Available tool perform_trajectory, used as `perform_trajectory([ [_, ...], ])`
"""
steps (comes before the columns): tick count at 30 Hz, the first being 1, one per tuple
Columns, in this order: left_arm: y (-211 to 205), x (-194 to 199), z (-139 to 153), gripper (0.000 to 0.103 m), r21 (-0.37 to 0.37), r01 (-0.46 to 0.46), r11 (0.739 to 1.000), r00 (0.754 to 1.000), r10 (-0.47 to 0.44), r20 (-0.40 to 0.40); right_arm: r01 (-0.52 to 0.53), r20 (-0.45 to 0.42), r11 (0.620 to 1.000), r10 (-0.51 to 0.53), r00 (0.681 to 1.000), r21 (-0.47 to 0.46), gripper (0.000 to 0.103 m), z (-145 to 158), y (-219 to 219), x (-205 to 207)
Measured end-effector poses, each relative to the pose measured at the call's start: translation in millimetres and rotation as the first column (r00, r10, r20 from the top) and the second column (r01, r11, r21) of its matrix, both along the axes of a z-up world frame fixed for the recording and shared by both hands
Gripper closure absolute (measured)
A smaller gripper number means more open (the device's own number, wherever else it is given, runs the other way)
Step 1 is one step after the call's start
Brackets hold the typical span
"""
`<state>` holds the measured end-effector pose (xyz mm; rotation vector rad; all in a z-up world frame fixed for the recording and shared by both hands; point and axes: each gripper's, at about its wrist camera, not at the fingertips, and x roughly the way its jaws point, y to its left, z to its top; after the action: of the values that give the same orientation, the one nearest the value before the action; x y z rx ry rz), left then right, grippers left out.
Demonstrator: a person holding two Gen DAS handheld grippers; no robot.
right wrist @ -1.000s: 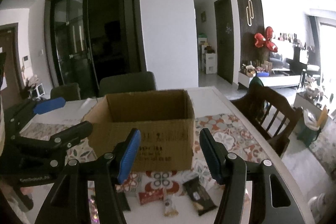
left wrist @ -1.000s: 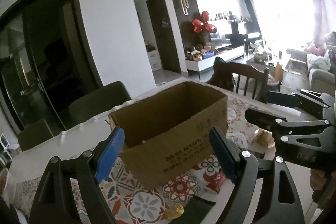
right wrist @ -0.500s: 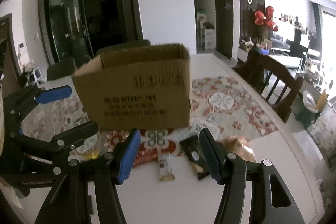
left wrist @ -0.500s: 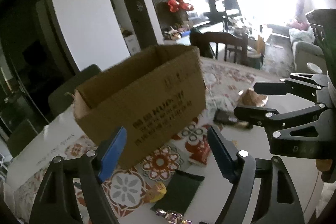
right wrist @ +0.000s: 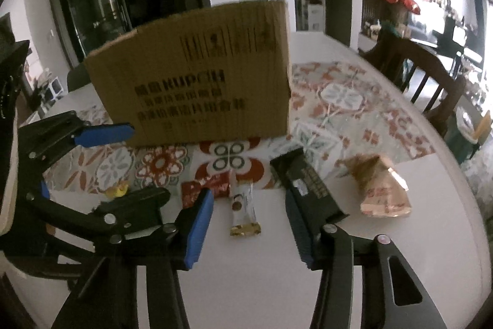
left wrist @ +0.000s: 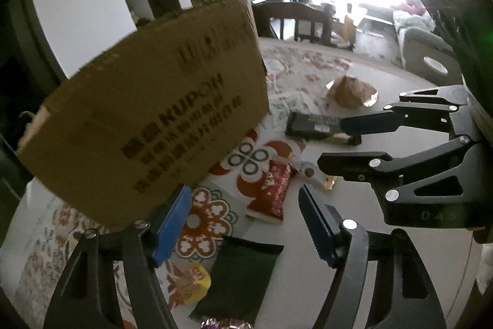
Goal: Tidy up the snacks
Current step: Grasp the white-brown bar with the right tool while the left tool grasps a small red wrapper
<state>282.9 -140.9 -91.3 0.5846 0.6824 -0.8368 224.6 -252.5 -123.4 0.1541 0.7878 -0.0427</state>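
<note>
An open cardboard box (left wrist: 148, 110) (right wrist: 200, 85) stands on the patterned table mat. Snacks lie in front of it: a red packet (left wrist: 272, 193) (right wrist: 205, 188), a white bar (right wrist: 245, 210), a long black bar (left wrist: 317, 125) (right wrist: 308, 185), a tan pouch (left wrist: 351, 91) (right wrist: 380, 190), a dark green packet (left wrist: 238, 273) and a yellow candy (left wrist: 192, 282) (right wrist: 117, 191). My left gripper (left wrist: 243, 224) (right wrist: 120, 161) is open and empty above the red and green packets. My right gripper (right wrist: 249, 232) (left wrist: 336, 144) is open and empty above the white bar.
The white table (right wrist: 271, 279) curves away at the right. A dark wooden chair (right wrist: 425, 76) (left wrist: 295, 17) stands beyond its right edge. A purple foil candy (left wrist: 222, 322) lies at the near edge in the left wrist view.
Both grippers have tipped downward and come closer to the table, so the snacks in front of the box have come into view. Both stay open and empty.
</note>
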Motion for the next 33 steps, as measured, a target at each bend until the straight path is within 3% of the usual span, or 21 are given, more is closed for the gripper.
perform_trajectory([
  [4,-10,3,-9,0.034,0.039,0.023,0.999,1.0,-0.023,-0.004,-0.019,-0.031,1.0,0.02,0.999,0.014,0.064,-8,0,6],
  [12,-25,11,-26,0.037,0.093,0.076,0.993,0.996,-0.072,-0.049,-0.042,-0.091,0.997,0.048,0.995,0.066,0.068,-23,-5,18],
  [18,-27,18,-33,0.05,0.108,0.074,0.991,0.995,-0.065,-0.082,-0.057,-0.103,0.996,0.063,0.993,0.063,0.07,-27,-5,25],
  [23,-26,24,-37,0.074,0.098,0.069,0.993,0.991,-0.057,-0.123,-0.067,-0.117,0.996,0.074,0.99,0.062,0.072,-31,-5,29],
  [27,-22,24,-33,0.076,0.079,0.033,0.996,0.992,-0.023,-0.122,-0.077,-0.108,0.996,0.082,0.991,0.042,0.072,-31,-1,29],
  [30,-17,23,-26,0.078,0.068,-0.01,0.998,0.992,0.019,-0.126,-0.085,-0.104,0.996,0.088,0.991,0.031,0.081,-32,1,29],
  [33,-14,20,-19,0.078,0.052,-0.038,0.998,0.991,0.045,-0.128,-0.086,-0.102,0.996,0.088,0.991,0.024,0.082,-31,2,29],
])
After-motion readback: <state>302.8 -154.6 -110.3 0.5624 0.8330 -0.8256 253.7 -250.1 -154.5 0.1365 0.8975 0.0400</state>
